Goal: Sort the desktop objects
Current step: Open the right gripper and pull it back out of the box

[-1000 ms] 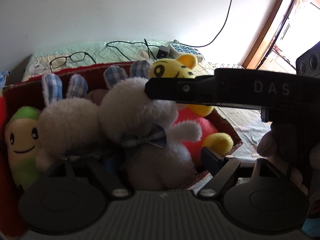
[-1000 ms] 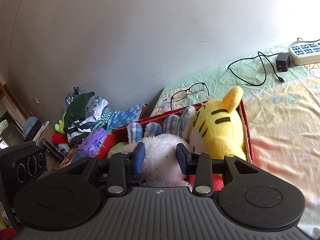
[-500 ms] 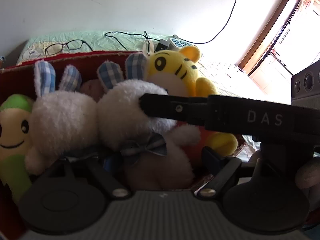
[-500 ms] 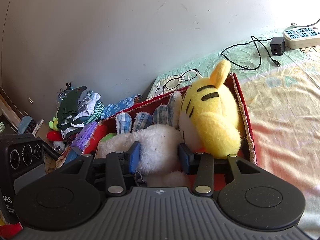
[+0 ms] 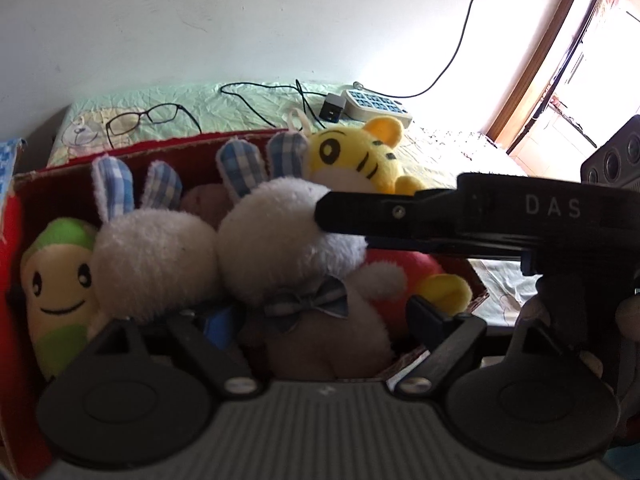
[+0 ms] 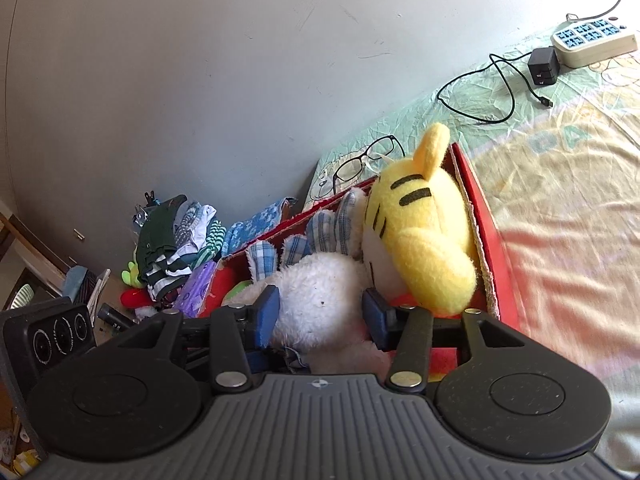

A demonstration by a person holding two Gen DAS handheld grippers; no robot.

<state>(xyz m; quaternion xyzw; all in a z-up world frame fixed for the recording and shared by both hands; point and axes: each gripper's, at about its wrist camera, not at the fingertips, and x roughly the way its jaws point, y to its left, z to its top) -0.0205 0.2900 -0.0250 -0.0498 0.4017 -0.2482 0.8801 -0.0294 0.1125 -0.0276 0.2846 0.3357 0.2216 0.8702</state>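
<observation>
The right gripper (image 6: 318, 314) is sitting nearest the work: its blue-padded jaws are straddling the head of the near white plush rabbit (image 6: 320, 296), and they've just been opening. The left pad looks touching or just off the fur, the right pad is standing apart from it w/ a gap showing, so it's reading as a release, not a grip. The rabbit is lying straight ahead of that claw, head toward the camera, checked ears pointing away and up toward the far wall of the red cardboard box (image 6: 486, 216).

The left gripper (image 5: 308, 316) is hovering over the same rabbit (image 5: 280, 240) from the front side of the box. Its jaws have also just been opening and are standing very wide; the rabbit's body and bow tie are sitting between them, but no pad appears to be pressing, so it's holding nothing. In that view the right gripper's finger (image 5: 384, 216) is crossing in from the right, tip against the rabbit's head.

Further in, a second white rabbit (image 5: 156, 256) is lying just beside the first, w/ a green-and-yellow smiling plush (image 5: 56, 280) at the box's left end and the yellow tiger plush (image 5: 356, 160) at its right end, touching the first rabbit. All are already in the box.

Beyond the box, on the bedsheet: glasses (image 5: 148, 120), a charger (image 5: 334, 106) and a power strip (image 5: 376, 106), well apart from both claws.
</observation>
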